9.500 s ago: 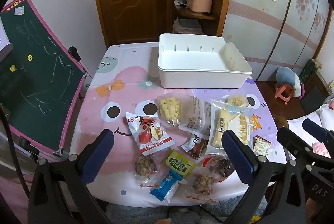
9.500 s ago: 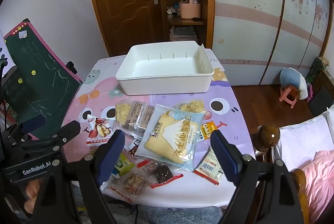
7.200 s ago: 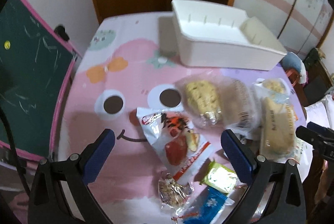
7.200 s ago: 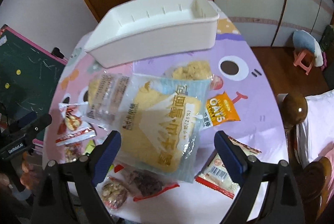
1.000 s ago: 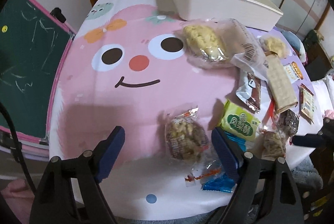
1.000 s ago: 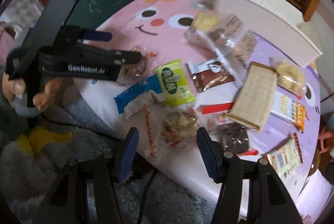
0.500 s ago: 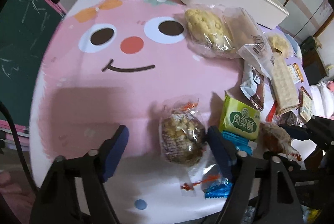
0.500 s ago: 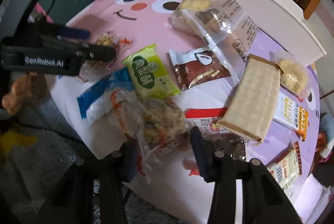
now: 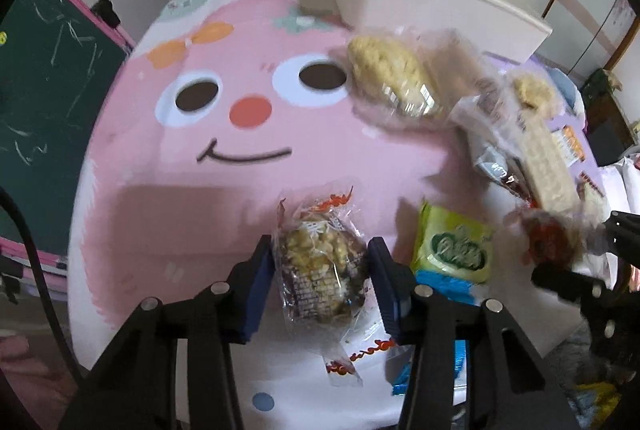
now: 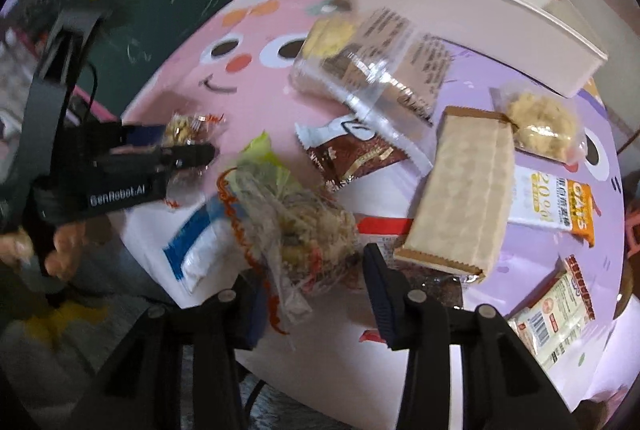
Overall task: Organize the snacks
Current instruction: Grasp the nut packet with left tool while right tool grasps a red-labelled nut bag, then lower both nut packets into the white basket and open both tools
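My left gripper [image 9: 322, 266] is shut on a clear-wrapped nut cake [image 9: 320, 266] at the near edge of the pink tablecloth. My right gripper [image 10: 312, 270] is shut on a second clear-wrapped nut cake [image 10: 308, 230] and holds it slightly off the table, to the right of the left gripper [image 10: 188, 149]. The held cake and right gripper also show at the right edge of the left wrist view [image 9: 548, 234]. The white bin [image 9: 420, 5] stands at the far side of the table. Loose snacks lie between: a green pack [image 9: 454, 246], a beige wafer pack [image 10: 464, 189], a brown bar [image 10: 352, 153].
A clear bag of biscuits [image 10: 372, 65], an oats sachet [image 10: 556, 205], a round cookie pack [image 10: 540, 125] and a red-edged sachet [image 10: 556, 306] lie on the right half. A blue wrapper [image 10: 200, 250] hangs at the table's near edge. A green chalkboard [image 9: 44, 77] stands left.
Both grippers have closed, each on a nut cake. The right gripper has lifted its cake off the table. The left gripper moved forward around its cake.
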The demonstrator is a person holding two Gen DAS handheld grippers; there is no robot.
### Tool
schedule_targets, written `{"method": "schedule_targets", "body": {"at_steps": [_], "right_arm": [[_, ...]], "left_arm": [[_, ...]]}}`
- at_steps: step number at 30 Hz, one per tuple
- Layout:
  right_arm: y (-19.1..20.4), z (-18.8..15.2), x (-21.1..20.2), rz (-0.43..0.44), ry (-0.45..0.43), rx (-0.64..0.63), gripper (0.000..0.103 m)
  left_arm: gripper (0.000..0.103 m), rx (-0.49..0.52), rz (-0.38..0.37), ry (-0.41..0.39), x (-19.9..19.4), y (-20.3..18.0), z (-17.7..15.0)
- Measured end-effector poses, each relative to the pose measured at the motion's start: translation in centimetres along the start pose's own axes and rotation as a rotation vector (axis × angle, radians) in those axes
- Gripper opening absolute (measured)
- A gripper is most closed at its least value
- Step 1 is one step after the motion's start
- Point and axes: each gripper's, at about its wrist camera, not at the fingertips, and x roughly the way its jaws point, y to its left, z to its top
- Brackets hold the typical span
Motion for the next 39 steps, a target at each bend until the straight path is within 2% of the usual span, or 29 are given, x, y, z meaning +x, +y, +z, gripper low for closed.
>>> {"method": "schedule_targets", "body": {"at_steps": [4, 11, 18, 24, 30, 33, 39], "right_arm": [[-1.6, 1.3, -2.6, 0.02, -0.068, 0.053, 0.03], [-4.3, 3.7, -6.8, -0.008, -0.194, 0.121, 0.03], [-7.6, 7.8, -12.2, -0.035, -0.36, 0.186, 0.03], [-10.4, 12.3, -16.2, -0.131, -0.511, 0.242, 0.03], [-12.2, 17.4, -17.0, -0.203, -0.565, 0.27, 0.03], [-12.8, 19.4, -16.0, -0.215, -0.561, 0.277, 0.03], [-14.0, 22.4, -12.3, -0.235, -0.515, 0.309, 0.031]], "left_arm": [[0.045, 0.028, -0.016, -0.068, -2.7, -1.2, 1.7], [0.045, 0.082, -0.051, -0.194, -7.5, -3.8, 6.2], [0.046, 0.139, -0.037, -0.312, -11.5, -6.2, 12.6], [0.046, 0.138, -0.021, -0.374, -13.0, -7.2, 19.0], [0.046, 0.135, -0.001, -0.401, -12.4, -8.4, 25.0], [0.046, 0.136, 0.006, -0.407, -11.2, -9.2, 27.2], [0.046, 0.123, -0.011, -0.356, -7.0, -10.1, 30.3]]}}
